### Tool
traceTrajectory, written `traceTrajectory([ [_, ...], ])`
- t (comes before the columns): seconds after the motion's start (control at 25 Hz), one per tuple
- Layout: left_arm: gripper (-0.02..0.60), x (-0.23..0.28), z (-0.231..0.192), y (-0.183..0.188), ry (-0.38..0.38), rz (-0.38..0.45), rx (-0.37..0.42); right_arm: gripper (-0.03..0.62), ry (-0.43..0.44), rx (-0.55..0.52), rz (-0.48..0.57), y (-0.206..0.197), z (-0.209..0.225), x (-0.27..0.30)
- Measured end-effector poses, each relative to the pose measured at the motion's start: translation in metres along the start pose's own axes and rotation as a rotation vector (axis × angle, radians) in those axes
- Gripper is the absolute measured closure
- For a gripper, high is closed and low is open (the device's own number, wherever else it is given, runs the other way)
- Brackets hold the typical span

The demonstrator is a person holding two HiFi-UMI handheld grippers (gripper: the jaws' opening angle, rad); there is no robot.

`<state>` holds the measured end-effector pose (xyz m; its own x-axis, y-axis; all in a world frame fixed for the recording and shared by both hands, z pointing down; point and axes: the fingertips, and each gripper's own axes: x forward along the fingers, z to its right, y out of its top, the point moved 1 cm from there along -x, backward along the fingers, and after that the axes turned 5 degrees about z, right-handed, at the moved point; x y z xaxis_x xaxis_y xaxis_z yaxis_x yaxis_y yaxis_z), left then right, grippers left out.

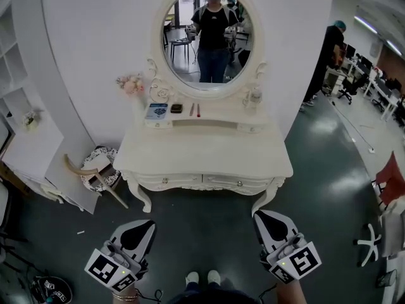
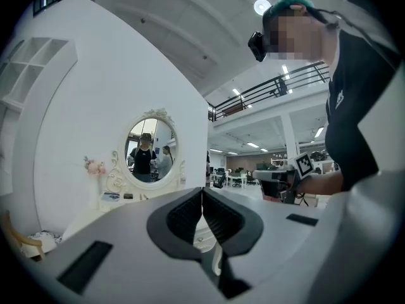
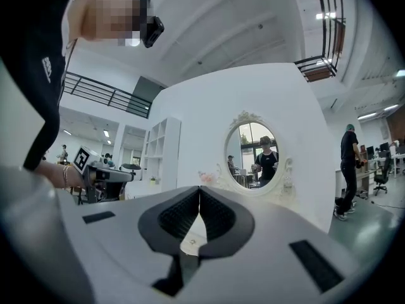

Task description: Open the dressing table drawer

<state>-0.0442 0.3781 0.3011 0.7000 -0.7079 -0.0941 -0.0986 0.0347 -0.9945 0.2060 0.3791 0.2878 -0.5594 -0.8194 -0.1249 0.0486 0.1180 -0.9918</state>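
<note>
Left gripper [image 1: 147, 223] and right gripper [image 1: 258, 215]: both pointing level, jaws meeting at the tips, gripping nothing, hanging well short of the dressing table [image 1: 202, 154]. Left-hand drawer [image 1: 166, 181] and right-hand drawer [image 1: 237, 183]: sitting shut under its front edge, contents hidden. Blue box [image 1: 156, 111]: lying at the rear shelf's left end.

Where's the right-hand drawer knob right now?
Head view: the right-hand drawer knob sits on the dressing table's front, right of centre, just above the right claw, not touching.
</note>
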Motion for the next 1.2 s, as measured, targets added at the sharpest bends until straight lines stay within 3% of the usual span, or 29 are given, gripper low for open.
traceTrajectory([
  [0.52, 0.565, 0.005, 0.024, -0.010, 0.111, 0.012, 0.017, 0.574, 0.097, -0.001, -0.004, -0.011, 0.025, -0.014],
  [0.68, 0.565, 0.003, 0.029, -0.018, 0.119, -0.019, 0.005, 0.574, 0.104, 0.028, 0.025, -0.006, 0.027, -0.012],
  [0.92, 0.565, 0.018, 0.020, -0.024, 0.114, -0.038, 0.008, 0.574, 0.096, 0.009, -0.017, -0.021, 0.039, -0.001],
  [1.2, 0.565, 0.041, -0.009, -0.026, 0.094, -0.041, 0.000, 0.574, 0.082, 0.002, -0.029, -0.026, 0.049, 0.029],
])
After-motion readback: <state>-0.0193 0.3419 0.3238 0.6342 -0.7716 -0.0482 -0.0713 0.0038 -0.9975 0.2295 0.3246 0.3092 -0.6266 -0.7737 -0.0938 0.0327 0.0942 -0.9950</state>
